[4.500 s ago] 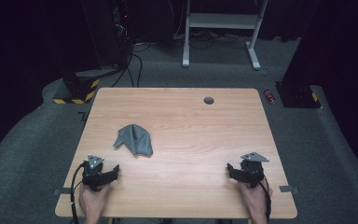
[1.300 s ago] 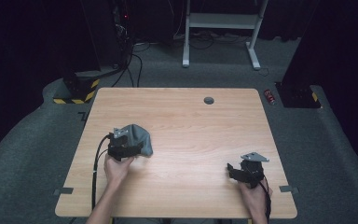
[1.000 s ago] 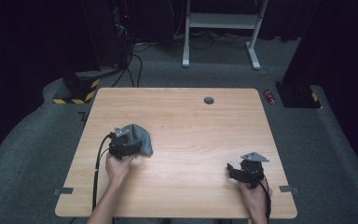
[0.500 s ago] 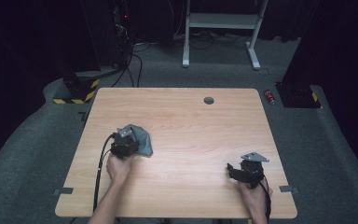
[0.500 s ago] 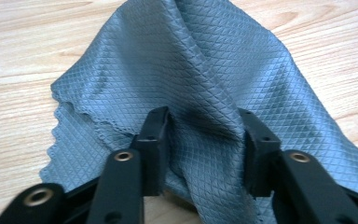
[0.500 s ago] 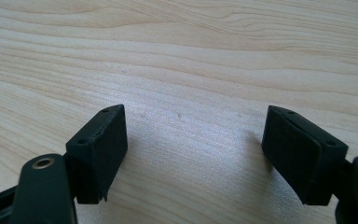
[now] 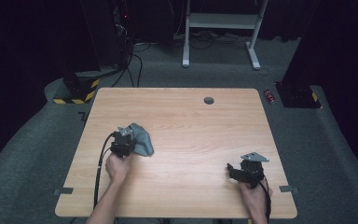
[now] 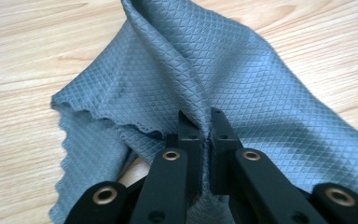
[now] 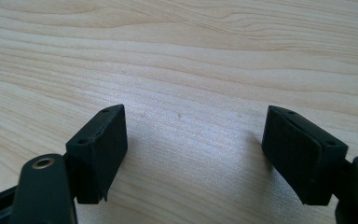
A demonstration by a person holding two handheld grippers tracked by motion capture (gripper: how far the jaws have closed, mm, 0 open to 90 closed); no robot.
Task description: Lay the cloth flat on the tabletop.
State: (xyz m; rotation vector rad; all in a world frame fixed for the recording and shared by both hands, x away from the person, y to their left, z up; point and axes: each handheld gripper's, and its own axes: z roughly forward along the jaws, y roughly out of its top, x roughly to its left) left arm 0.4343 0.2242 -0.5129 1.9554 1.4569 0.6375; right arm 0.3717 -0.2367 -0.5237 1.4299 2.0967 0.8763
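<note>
While our forearms run off the bottom edge of the high view, we see the wooden table (image 7: 186, 140) whole. We find the grey cloth (image 7: 140, 139) on its left half, crumpled, its near edge hidden under our left gripper (image 7: 122, 143). In the left gripper view the cloth (image 8: 214, 74) rises in a ridge, and our left gripper (image 8: 200, 135) has just been closing its jaws, which now pinch that fold tight. We rest our right gripper (image 7: 246, 171) near the front right edge, well apart from the cloth; its jaws stand wide over bare wood in the right gripper view (image 9: 193, 140).
</note>
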